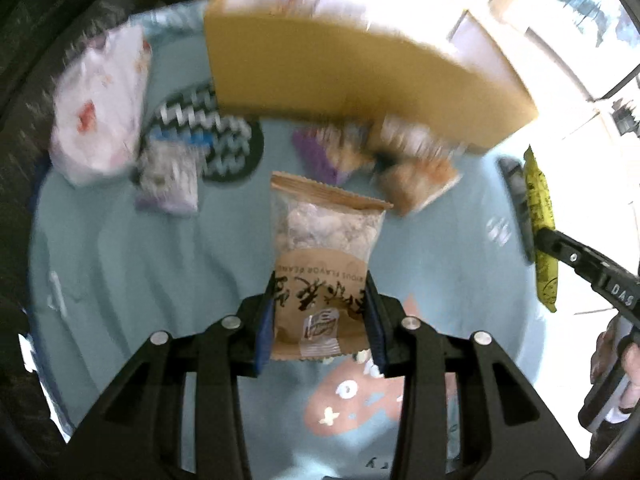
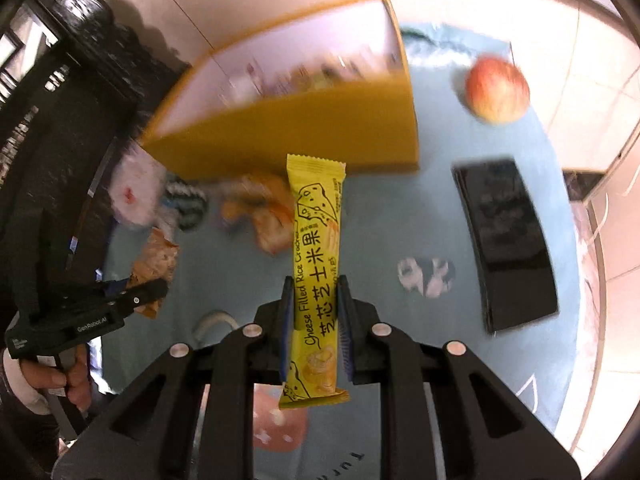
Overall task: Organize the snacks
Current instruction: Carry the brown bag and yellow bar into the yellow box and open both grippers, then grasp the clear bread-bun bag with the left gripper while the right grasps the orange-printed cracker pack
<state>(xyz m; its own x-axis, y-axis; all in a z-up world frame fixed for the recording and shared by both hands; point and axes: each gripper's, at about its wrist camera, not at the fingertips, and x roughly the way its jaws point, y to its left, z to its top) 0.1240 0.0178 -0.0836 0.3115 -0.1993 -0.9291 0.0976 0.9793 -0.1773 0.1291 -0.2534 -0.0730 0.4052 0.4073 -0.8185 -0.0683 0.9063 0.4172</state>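
Observation:
My left gripper (image 1: 320, 292) is shut on a brown snack packet (image 1: 320, 264) with a clear window, held above the blue cloth. My right gripper (image 2: 314, 300) is shut on a long yellow cheese rice cracker pack (image 2: 318, 264); that pack also shows at the right of the left wrist view (image 1: 540, 224). A yellow cardboard box (image 1: 360, 76) with a white inside stands ahead, open at the top, with snacks in it (image 2: 304, 76). The brown packet also shows at the left of the right wrist view (image 2: 154, 264). Loose orange snack packets (image 1: 412, 160) lie before the box.
A white packet (image 1: 100, 104), a small purple-grey packet (image 1: 168, 180) and a zigzag-patterned round mat (image 1: 212, 136) lie left of the box. An apple (image 2: 496, 88) and a black phone (image 2: 508, 240) lie on the blue cloth (image 1: 160, 280) to the right.

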